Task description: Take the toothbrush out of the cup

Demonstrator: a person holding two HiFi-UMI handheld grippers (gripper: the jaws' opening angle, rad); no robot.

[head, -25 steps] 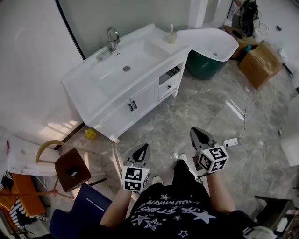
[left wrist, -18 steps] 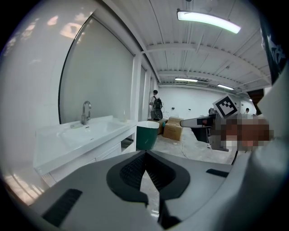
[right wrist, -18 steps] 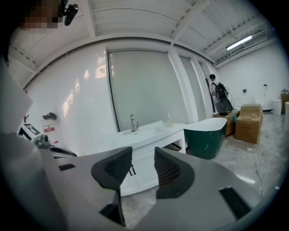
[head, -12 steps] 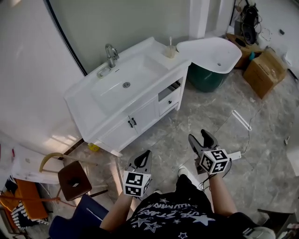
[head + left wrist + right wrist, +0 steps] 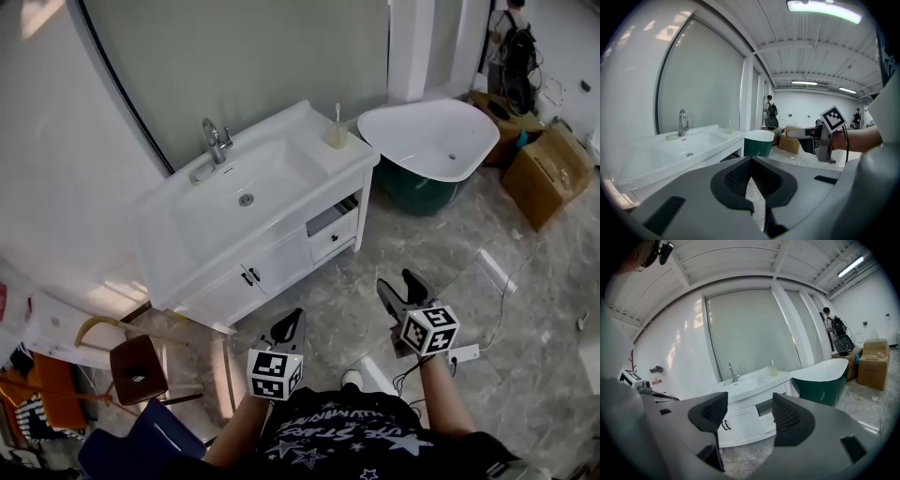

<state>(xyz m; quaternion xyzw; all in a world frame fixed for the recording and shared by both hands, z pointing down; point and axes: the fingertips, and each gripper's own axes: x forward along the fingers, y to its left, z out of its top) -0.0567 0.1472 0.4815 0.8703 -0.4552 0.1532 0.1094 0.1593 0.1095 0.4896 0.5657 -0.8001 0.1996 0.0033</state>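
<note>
A pale cup [image 5: 336,137] with a toothbrush [image 5: 337,113] standing in it sits on the right end of the white vanity [image 5: 281,211], well ahead of both grippers. The same cup [image 5: 773,371] appears far off in the right gripper view, and as a small cup [image 5: 729,128] in the left gripper view. My left gripper [image 5: 296,316] is held low over the floor, shut with nothing in it; its pads [image 5: 761,180] meet. My right gripper [image 5: 397,283] is beside it, its jaws opening, nothing between them [image 5: 749,411].
A faucet [image 5: 215,141] stands behind the basin. A white tub with a green shell [image 5: 433,142] sits right of the vanity, with cardboard boxes [image 5: 549,173] beyond it. A wooden stool [image 5: 137,367] is at lower left. A power strip [image 5: 464,353] lies on the marble floor.
Both grippers have moved forward toward the vanity. The right gripper's jaws went from shut to wide apart. The left stayed shut.
</note>
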